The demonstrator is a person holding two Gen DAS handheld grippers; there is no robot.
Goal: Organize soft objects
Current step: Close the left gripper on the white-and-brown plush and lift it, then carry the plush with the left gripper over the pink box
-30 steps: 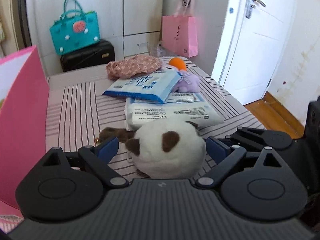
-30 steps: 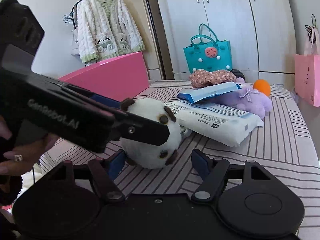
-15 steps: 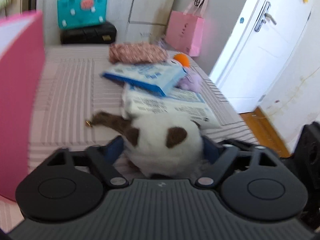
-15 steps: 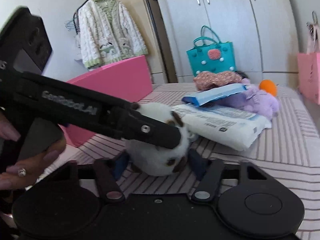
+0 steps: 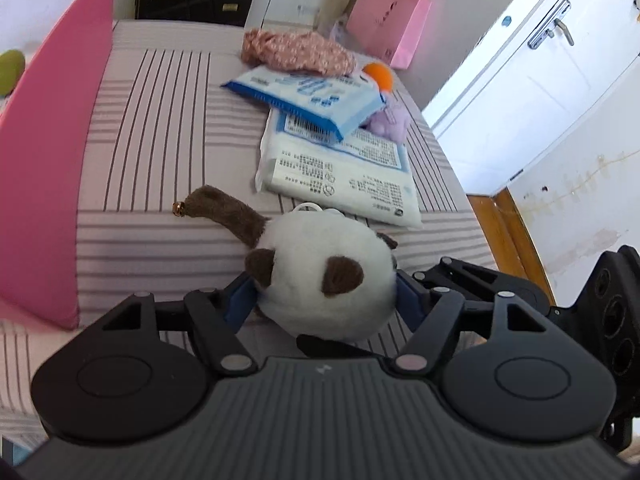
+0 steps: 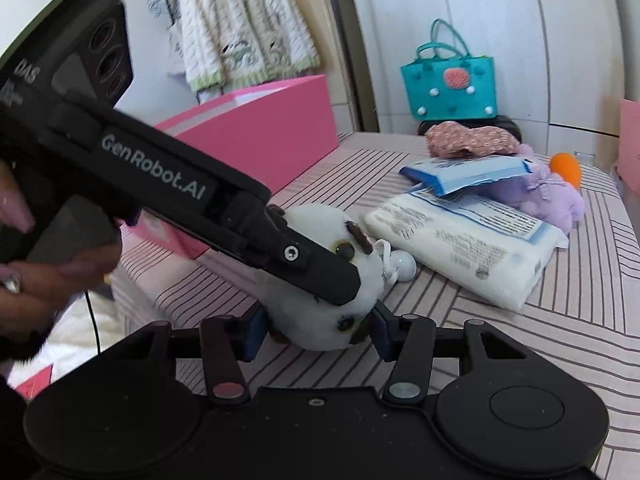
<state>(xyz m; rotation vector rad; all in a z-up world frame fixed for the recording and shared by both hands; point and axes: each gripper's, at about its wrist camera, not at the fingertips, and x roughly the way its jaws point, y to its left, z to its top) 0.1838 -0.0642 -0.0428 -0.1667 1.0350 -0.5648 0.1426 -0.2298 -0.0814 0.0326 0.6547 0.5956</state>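
A round white plush cat (image 5: 320, 276) with brown ears and a brown tail lies on the striped bed. My left gripper (image 5: 322, 294) is shut on it, blue pads pressing both sides. My right gripper (image 6: 318, 330) is shut on the same plush (image 6: 320, 320) from the other side. The left gripper's black body crosses the right wrist view over the plush. A pink box (image 5: 44, 184) stands open at the left. Two white wipe packs (image 5: 340, 168), a floral cloth (image 5: 296, 50) and a purple plush (image 5: 390, 118) lie further back.
An orange ball (image 5: 380, 74) sits by the purple plush. A teal bag (image 6: 450, 86) on a black suitcase and a pink paper bag (image 5: 386, 20) stand beyond the bed. The bed's right edge drops toward a white door (image 5: 532, 92).
Both grippers have closed from open onto the white plush. The left wrist view has tilted down and risen, showing the plush's tail stretched out on the bed.
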